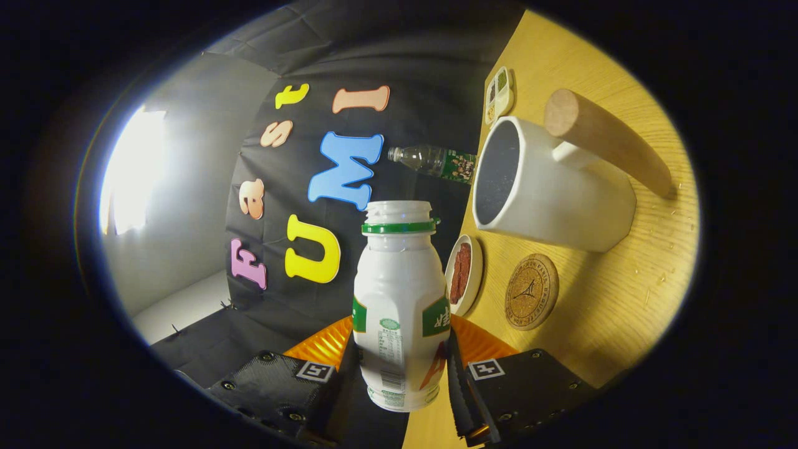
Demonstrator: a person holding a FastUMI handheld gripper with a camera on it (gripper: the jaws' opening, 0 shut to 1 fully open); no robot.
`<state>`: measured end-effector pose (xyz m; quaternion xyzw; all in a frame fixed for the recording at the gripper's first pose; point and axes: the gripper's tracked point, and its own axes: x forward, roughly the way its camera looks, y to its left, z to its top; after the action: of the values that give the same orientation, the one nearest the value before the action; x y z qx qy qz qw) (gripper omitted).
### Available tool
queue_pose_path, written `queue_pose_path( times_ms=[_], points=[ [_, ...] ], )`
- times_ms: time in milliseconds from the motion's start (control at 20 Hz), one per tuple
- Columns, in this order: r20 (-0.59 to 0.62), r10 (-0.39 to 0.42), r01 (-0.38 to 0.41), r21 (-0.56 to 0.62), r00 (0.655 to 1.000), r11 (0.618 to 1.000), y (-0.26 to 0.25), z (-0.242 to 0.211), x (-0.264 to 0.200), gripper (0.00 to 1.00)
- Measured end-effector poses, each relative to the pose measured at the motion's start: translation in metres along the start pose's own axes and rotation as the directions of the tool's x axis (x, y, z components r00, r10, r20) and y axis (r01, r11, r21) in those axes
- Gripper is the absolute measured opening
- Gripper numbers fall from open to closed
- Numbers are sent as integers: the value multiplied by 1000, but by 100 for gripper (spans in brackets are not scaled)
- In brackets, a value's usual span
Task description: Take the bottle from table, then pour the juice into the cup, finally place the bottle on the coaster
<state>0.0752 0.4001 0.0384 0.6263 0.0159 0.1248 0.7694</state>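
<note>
My gripper (402,368) is shut on a white juice bottle (399,293) with a green neck ring and no cap; both fingers press on its lower body. The whole view is rolled, so the wooden table (623,312) stands on edge and the bottle lies about level with the tabletop. The bottle's mouth points past the rim of a white cup (548,193) with a wooden handle (608,140), and sits beside that rim rather than over it. I see no juice flowing. A round cork coaster (531,291) lies on the table just below the cup, beside the bottle's body.
A small white dish (463,273) with reddish food sits between the bottle and the coaster. Beyond the cup stand a clear plastic bottle (436,161) and a small compartment tray (499,93). The booth's black cloth wall is behind them.
</note>
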Motion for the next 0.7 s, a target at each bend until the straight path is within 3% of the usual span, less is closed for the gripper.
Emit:
queue_pose_path(
  times_ms=[250,700],
  points=[
    [6,-25,25,80,1000,996,0,3,2,63],
    [40,-8,0,197,999,980,14,12,2,63]
  ],
)
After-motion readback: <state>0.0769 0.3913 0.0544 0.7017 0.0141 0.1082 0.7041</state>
